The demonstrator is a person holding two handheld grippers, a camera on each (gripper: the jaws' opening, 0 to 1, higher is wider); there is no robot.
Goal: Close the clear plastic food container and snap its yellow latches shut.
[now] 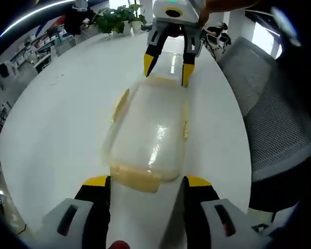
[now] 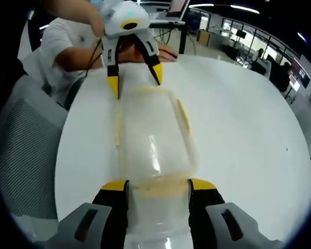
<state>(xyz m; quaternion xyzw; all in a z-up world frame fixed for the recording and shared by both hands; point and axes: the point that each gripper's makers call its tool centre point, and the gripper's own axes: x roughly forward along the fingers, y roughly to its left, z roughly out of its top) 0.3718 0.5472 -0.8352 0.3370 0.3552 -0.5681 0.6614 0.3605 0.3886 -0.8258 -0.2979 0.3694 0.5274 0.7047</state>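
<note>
Clear container (image 1: 149, 136) lying on white counter (image 1: 57, 129), long axis running from left tongs (image 1: 147, 182) to right tongs (image 2: 158, 184), both spread at its ends. Grey chair (image 1: 277, 129) beside counter.

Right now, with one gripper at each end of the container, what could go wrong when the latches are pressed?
1. The clear container lies loose on the smooth white table, so an uneven push from the left gripper or the right gripper could slide it.
2. The side latches appear to stand out from the walls, perhaps not snapped; pressing the end latches first may seat the lid crooked.
3. Both grippers are open, so the fingers may slip off the thin end latch.
</note>
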